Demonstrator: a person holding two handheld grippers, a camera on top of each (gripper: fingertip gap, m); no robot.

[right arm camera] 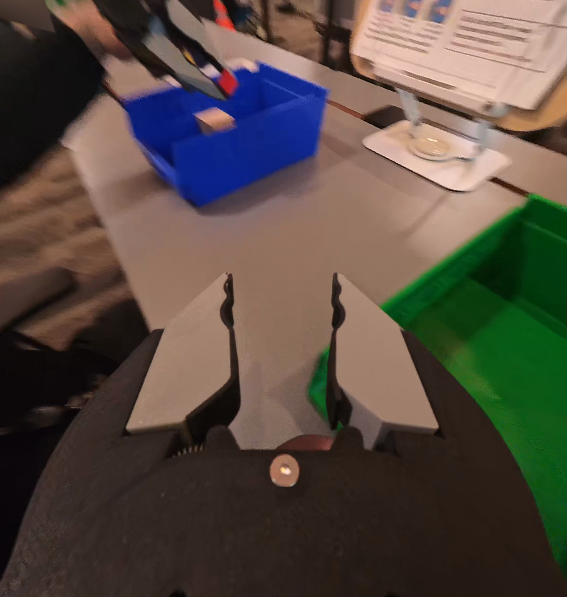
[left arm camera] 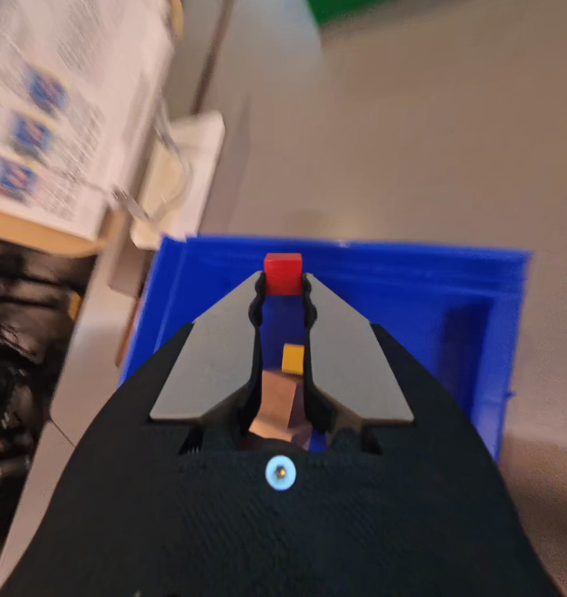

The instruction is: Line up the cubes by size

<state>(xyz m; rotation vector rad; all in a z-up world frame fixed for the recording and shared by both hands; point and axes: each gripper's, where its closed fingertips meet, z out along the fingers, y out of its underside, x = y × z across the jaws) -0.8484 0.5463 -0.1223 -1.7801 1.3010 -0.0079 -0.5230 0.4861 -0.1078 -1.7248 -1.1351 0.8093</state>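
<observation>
Pinching a small red cube [left arm camera: 282,274] between its grey, wavy-edged fingertips, the left gripper [left arm camera: 282,280] hung above a blue plastic bin [left arm camera: 389,290]. Down inside that bin lay a small yellow cube [left arm camera: 293,359] and, nearer, a larger plain wooden cube [left arm camera: 275,407], both seen through the gap between the fingers. The right gripper [right arm camera: 281,280] stood released and empty over the smooth grey table [right arm camera: 275,219], well apart from the blue bin, with a green bin [right arm camera: 489,339] just to its right. Far right, a blurred printed sheet on a stand [right arm camera: 469,35] rose behind a white base [right arm camera: 437,155].
</observation>
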